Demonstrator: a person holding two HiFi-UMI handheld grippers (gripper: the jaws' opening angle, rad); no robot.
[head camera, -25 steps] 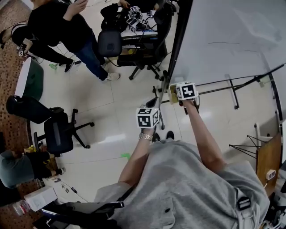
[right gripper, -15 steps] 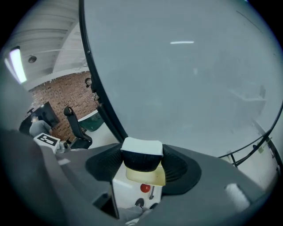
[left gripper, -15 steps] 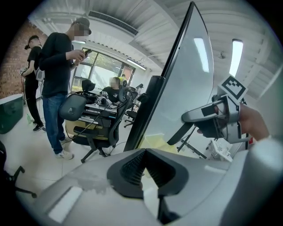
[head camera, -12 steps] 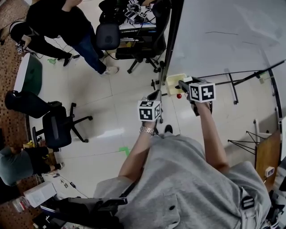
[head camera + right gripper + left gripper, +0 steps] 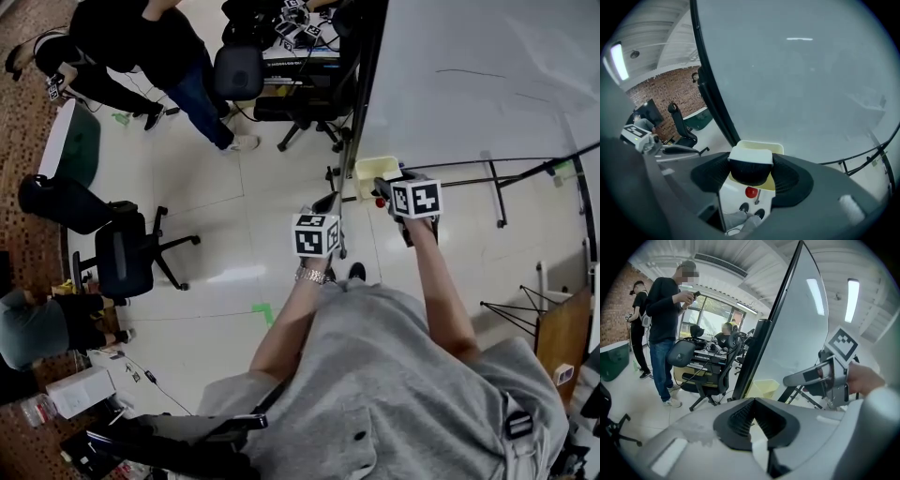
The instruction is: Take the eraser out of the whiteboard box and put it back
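Observation:
The eraser [image 5: 750, 165], with a white top and a black felt body, sits clamped between the pads of my right gripper [image 5: 751, 171]. Just beyond it is the pale yellow whiteboard box [image 5: 763, 146], fixed at the lower edge of the whiteboard [image 5: 801, 79]. In the head view the right gripper [image 5: 384, 187] hovers beside the box [image 5: 373, 172]. My left gripper [image 5: 328, 202] hangs to the left of the board's black frame. Its jaws [image 5: 753, 401] are shut with nothing between them. The box [image 5: 763, 388] also shows in the left gripper view.
A small red round thing [image 5: 751, 191] lies below the box. The board's metal stand legs [image 5: 492, 187] cross the floor. Office chairs [image 5: 127, 258] and a desk with gear [image 5: 291, 42] stand to the left. Two people [image 5: 150, 47] stand near the desk.
My right gripper has drawn back and upward from over the yellow box, which now shows uncovered. The left gripper has stayed in place.

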